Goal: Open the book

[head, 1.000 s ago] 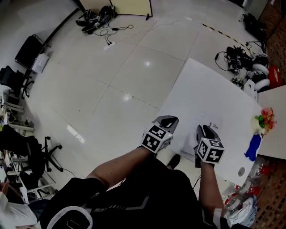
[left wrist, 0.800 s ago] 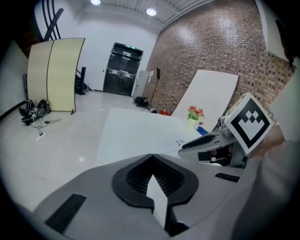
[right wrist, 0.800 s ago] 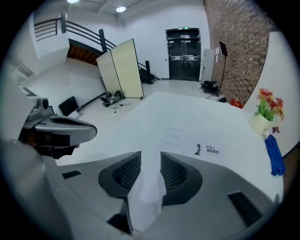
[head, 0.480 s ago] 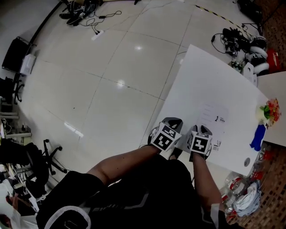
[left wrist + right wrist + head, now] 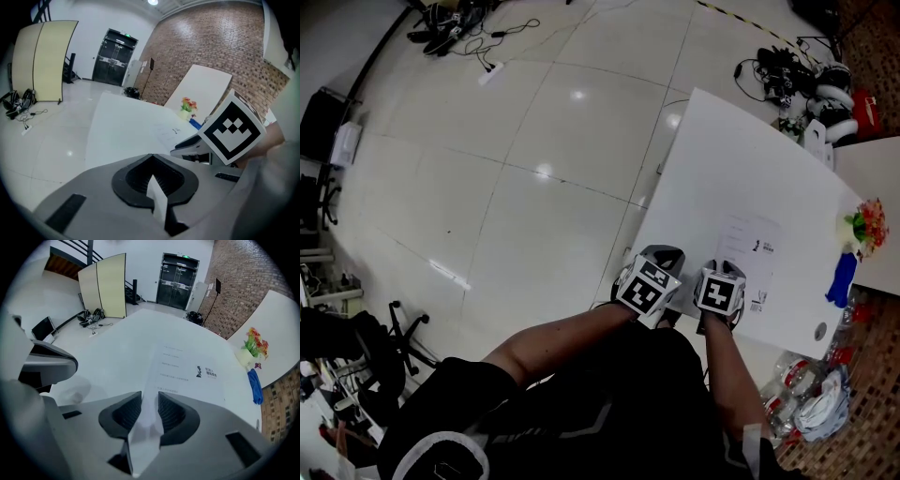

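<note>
Opening the thin white paper-covered book [image 5: 192, 371] calls for a fine pinch at its cover edge. It lies flat and closed on the large white table [image 5: 108, 348], near the side closest to the person and just ahead of the right gripper [image 5: 149, 397], whose jaws stand a narrow slit apart with nothing gripped. The left gripper [image 5: 151, 155] hangs beside it at the table's near edge, jaws pressed together and empty. The best approach is probably to lower the right jaws to the cover's free edge, catch only the top sheet, and lift in an arc toward the spine. Meanwhile the left gripper presses the remaining pages down, since so light a book may slide on the smooth top.
</note>
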A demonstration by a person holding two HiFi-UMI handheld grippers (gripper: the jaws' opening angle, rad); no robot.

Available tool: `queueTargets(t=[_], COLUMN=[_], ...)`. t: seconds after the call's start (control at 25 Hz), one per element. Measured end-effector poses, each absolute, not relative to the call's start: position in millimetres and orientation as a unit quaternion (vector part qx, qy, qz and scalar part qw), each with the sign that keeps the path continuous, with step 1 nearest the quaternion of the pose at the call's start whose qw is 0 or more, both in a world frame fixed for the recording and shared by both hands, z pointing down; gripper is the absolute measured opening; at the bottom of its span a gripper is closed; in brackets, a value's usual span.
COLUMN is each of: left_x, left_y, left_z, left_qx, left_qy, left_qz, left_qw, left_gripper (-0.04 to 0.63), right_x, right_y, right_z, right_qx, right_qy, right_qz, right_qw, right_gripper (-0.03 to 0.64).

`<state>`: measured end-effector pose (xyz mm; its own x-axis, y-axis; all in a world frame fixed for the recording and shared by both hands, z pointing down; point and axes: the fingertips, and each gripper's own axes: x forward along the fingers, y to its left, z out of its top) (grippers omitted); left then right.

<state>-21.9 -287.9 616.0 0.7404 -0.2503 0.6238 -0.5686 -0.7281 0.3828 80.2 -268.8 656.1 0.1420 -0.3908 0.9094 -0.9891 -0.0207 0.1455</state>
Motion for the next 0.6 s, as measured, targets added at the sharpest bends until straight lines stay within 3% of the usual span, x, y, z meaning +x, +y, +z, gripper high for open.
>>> queueTargets(t=[0.6], left_x=[-14.0], left_y=[-286.4], left_z=[611.7], left_qx=[0.899], left_qy=[-0.202], left_qz=[0.249], left_qw=[0.300], left_gripper=[-0.005], right_x=[80.4], right_y=[-269.3], right_z=[654.9], right_qx=[0.608], right_qy=[-0.565], right_qz=[0.430], right_qw=[0.356], right_gripper=[0.038])
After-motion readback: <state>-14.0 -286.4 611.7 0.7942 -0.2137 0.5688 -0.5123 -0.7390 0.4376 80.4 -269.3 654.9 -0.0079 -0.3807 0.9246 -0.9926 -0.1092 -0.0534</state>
